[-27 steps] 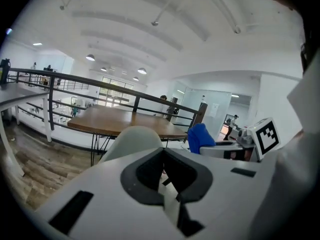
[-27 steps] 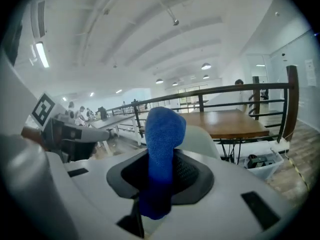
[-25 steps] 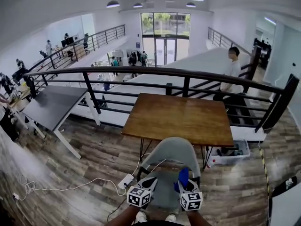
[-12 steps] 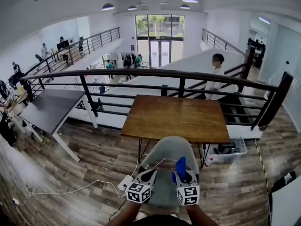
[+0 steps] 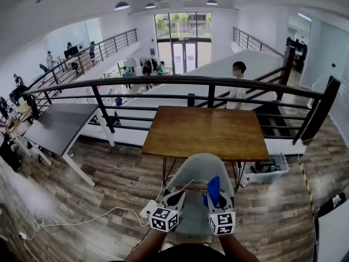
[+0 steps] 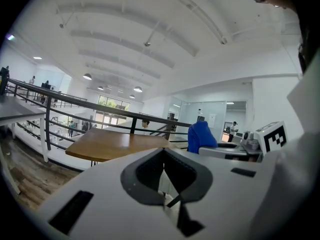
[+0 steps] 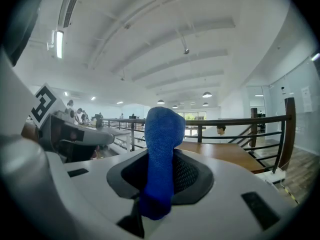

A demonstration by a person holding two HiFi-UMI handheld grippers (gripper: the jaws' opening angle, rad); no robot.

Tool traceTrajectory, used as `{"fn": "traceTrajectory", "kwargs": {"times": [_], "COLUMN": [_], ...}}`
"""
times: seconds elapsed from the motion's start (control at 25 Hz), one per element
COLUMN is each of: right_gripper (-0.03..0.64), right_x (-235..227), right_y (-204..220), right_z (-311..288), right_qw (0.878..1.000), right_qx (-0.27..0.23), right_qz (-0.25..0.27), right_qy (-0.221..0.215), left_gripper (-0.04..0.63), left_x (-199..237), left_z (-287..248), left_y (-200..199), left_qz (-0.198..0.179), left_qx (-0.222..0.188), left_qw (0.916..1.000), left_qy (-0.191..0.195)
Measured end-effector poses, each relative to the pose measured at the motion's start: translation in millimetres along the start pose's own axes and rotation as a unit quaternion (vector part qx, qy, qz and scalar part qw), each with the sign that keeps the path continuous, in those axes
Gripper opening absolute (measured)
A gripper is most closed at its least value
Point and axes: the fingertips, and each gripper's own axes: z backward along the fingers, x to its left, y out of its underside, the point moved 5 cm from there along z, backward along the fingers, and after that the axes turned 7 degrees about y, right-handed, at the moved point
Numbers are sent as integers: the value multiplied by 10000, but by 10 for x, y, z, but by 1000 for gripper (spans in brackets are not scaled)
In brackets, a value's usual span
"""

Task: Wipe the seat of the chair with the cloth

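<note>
From the head view: left claw (image 5: 175,200) and right claw (image 5: 215,196) side by side over the grey chair (image 5: 199,171) seat, blue cloth (image 5: 213,188) sticking up from the right. Only in the right gripper view: claw pinched tight on the cloth. Only in the left gripper view: left claw closed, empty.

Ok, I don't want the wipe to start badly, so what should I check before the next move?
1. Cloth clamped in right gripper: ok.
2. Left gripper empty, jaws together: ok.
3. Chair below both grippers: ok.
4. Cloth touching the seat: not ok, it points toward the table.
5. Seat free of clutter: cannot tell, grippers hide much of it.
</note>
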Motion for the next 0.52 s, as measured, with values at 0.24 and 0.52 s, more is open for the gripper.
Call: {"fn": "traceTrajectory", "kwargs": {"times": [0.24, 0.52], "right_gripper": [109, 109], "right_x": [-32, 46], "right_y": [45, -10], "right_z": [26, 20], "right_qw": [10000, 9999], "right_qx": [34, -64], "right_qz": [-3, 125], "right_qy": [47, 57], "left_gripper": [8, 6], "left_x": [21, 95], "left_z": [35, 103], "left_y": [38, -51], "left_qz": [-81, 73], "left_qx": [58, -140], "left_qw": [9999, 9999], "left_qy": [-41, -53]}}
